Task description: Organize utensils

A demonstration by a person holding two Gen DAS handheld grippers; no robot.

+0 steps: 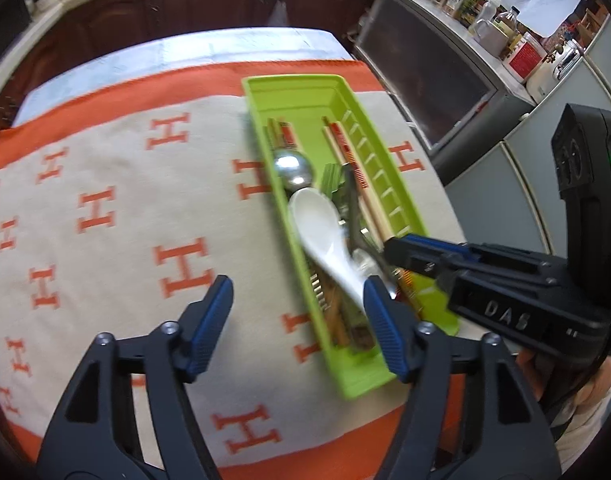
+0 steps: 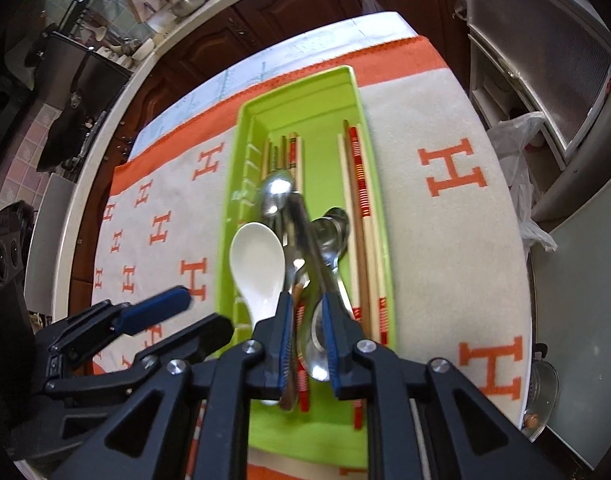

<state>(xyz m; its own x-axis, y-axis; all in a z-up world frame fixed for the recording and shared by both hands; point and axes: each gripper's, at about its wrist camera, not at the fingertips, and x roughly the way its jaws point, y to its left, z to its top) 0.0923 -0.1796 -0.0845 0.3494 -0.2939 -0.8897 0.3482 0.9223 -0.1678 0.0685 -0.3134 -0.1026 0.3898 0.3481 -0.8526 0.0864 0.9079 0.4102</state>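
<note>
Over green tray (image 1: 345, 96), both grippers tilted downward

A long lime-green tray (image 2: 369, 152) lies on the tabletop, holding a white ceramic spoon (image 2: 259, 268), steel spoons (image 2: 277, 194) piled lengthwise, and red-banded wooden chopsticks (image 2: 359, 184) along its sides.

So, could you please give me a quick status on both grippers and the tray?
Left gripper open, empty. Right gripper fingers narrowly apart over metal spoon, not pressing. Green tray holds spoons, chopsticks. Nothing blocking.
</note>
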